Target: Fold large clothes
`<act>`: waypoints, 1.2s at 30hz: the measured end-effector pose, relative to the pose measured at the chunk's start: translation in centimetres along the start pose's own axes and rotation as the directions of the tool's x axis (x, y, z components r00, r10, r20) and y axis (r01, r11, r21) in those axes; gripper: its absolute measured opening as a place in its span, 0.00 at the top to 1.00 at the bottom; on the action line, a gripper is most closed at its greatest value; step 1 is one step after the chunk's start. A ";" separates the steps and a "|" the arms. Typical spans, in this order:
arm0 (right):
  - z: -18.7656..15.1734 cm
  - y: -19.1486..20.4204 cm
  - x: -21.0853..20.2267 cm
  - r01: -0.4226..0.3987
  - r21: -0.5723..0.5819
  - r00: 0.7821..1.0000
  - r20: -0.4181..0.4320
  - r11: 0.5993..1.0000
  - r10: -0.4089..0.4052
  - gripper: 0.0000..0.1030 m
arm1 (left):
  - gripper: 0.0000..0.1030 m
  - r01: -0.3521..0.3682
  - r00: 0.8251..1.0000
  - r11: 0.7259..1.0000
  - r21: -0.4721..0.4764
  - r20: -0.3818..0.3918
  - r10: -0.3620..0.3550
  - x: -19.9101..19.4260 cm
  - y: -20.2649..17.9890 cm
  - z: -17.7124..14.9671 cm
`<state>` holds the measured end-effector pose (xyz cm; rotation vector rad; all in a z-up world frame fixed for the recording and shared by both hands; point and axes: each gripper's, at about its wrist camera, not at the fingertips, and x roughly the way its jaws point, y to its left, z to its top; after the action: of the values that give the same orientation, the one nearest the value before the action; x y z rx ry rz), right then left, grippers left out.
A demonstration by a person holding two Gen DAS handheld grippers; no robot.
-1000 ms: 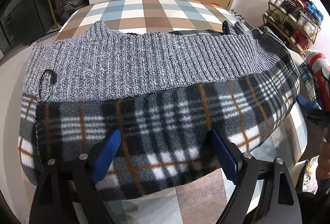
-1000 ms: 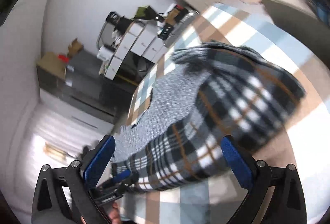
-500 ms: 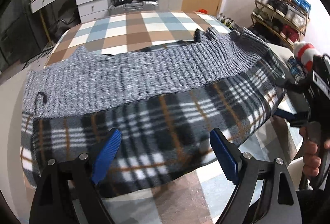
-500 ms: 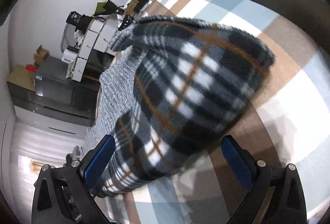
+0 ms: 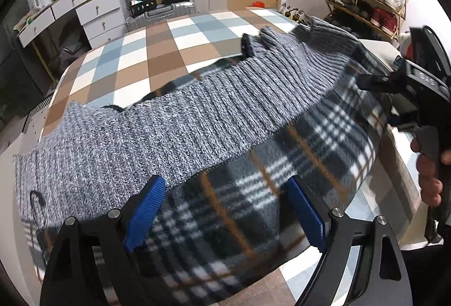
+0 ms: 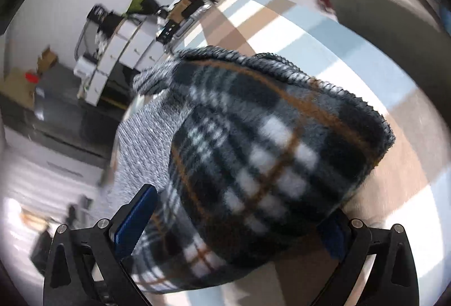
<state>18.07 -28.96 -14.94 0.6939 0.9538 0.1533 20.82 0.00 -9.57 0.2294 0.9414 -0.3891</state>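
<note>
Tools first: my left tool [image 5: 225, 210] stands wide open over the plaid lining of the garment [image 5: 253, 170], gripping nothing. My right tool [image 6: 234, 221] is spread too, fabric bulging between its fingers (touching or not, I cannot tell). Farther off, the grey knit side drapes across the checkered bed [image 5: 157, 52].

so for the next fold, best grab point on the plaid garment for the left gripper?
Probably the near plaid hem, approached from the near side with the left gripper, one finger above and one below. That edge lies thin and free on the checkered cloth; the grey knit band further in is thicker.
</note>
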 end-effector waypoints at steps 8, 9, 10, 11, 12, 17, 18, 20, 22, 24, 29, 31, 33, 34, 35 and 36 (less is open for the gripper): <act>-0.8 -0.4 -1.0 -0.006 -0.043 0.996 0.090 0.999 0.010 0.61 | 0.17 -0.001 1.000 1.000 0.018 -0.012 0.001 0.2 -0.2 -0.2; -0.9 0.2 -1.3 0.003 -0.070 0.994 0.108 0.998 0.005 0.65 | 0.17 0.003 1.000 1.000 0.008 -0.014 -0.003 0.2 -0.2 -0.2; -1.1 0.9 -1.6 0.021 -0.105 0.992 0.127 0.994 -0.008 0.67 | 0.17 0.004 1.000 1.000 0.005 -0.015 -0.004 0.2 -0.2 -0.2; -1.2 1.7 -1.8 0.037 -0.131 0.989 0.145 0.991 -0.018 0.68 | 0.17 0.003 1.000 1.000 0.007 -0.014 -0.003 0.2 -0.2 -0.2; -1.5 2.5 -2.4 0.052 -0.159 0.985 0.171 0.986 -0.024 0.69 | 0.17 0.003 1.000 1.000 0.010 -0.012 -0.003 0.1 -0.2 -0.2; -3.1 5.1 -5.2 0.107 -0.225 0.963 0.264 0.969 -0.046 0.71 | 0.17 0.013 1.000 1.000 0.022 -0.007 -0.013 -0.1 -0.3 -0.5; -3.7 5.6 -5.7 0.126 -0.237 0.958 0.281 0.963 -0.056 0.72 | 0.17 0.016 1.000 1.000 0.023 -0.007 -0.016 -0.2 -0.3 -0.6; -4.8 6.2 -6.4 0.164 -0.251 0.948 0.306 0.954 -0.082 0.72 | 0.17 0.028 1.000 0.999 0.027 -0.004 -0.027 -0.4 -0.6 -0.9; -5.6 6.4 -7.1 0.183 -0.251 0.944 0.316 0.951 -0.098 0.73 | 0.17 0.035 0.999 0.999 0.041 -0.002 -0.034 -0.5 -1.1 -1.0; -6.7 6.5 -8.3 0.208 -0.241 0.934 0.336 0.948 -0.120 0.73 | 0.17 0.052 0.999 0.997 0.055 -0.001 -0.052 -0.6 -1.8 -1.2; -9.9 6.8 -12.0 0.318 -0.299 0.889 0.423 0.900 -0.174 0.73 | 0.17 0.117 0.993 0.985 0.123 -0.008 -0.117 -0.5 -5.1 -1.0; -11.1 6.9 -13.5 0.386 -0.325 0.862 0.460 0.863 -0.213 0.74 | 0.17 0.155 0.988 0.975 0.161 -0.011 -0.155 -0.3 -6.9 -0.6; -11.6 7.0 -14.9 0.446 -0.341 0.837 0.487 0.828 -0.250 0.74 | 0.17 0.208 0.978 0.953 0.220 -0.018 -0.209 0.0 -9.6 -0.3; -11.7 6.9 -15.7 0.475 -0.342 0.822 0.502 0.811 -0.269 0.74 | 0.17 0.235 0.971 0.940 0.248 -0.021 -0.238 0.1 -11.0 -0.2; -11.6 6.9 -16.5 0.494 -0.339 0.811 0.513 0.801 -0.283 0.74 | 0.17 0.255 0.966 0.930 0.264 -0.027 -0.257 0.2 -12.0 -0.1; -11.4 6.8 -17.1 0.513 -0.329 0.799 0.522 0.793 -0.299 0.73 | 0.17 0.283 0.958 0.918 0.278 -0.039 -0.283 0.1 -13.1 0.2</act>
<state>0.21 -25.33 -3.27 0.0484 0.5672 -0.1745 15.50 -11.99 -9.90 0.3538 0.9179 -0.7941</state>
